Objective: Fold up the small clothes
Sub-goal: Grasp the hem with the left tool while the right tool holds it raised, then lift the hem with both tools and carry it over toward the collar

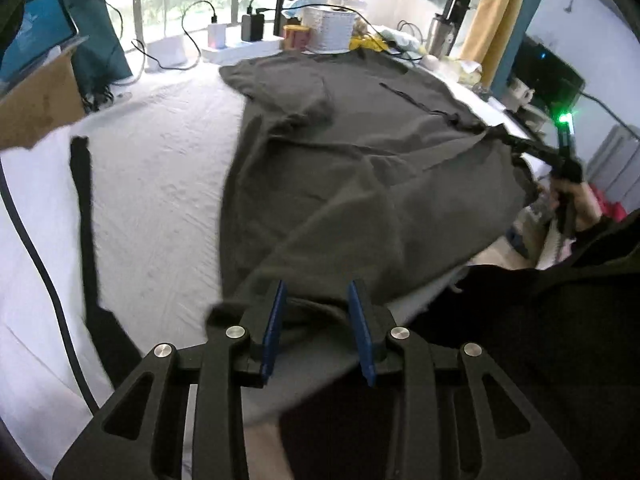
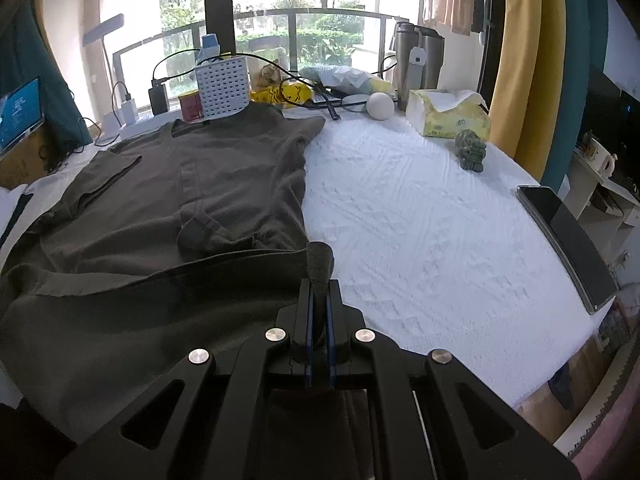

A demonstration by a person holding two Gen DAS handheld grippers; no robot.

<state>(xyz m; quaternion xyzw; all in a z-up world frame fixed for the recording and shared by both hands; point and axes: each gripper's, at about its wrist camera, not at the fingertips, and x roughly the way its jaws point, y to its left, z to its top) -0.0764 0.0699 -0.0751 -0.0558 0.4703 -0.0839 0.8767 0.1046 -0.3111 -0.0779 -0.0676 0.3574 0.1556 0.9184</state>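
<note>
Shirt (image 2: 168, 184) lies half-folded on the bed (image 2: 420, 216); right gripper (image 2: 320, 300) pinches its hem, left gripper (image 1: 316, 320) gapes empty; folds remain.

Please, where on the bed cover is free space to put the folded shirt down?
Free: the white cover between the shirt and the phone, and the strip between the shirt and the black strap. Crowded: the window edge, around the basket and tissue box.

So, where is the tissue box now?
In the right wrist view, the tissue box stands at the table's far right, between the white ball and green figurine.
</note>
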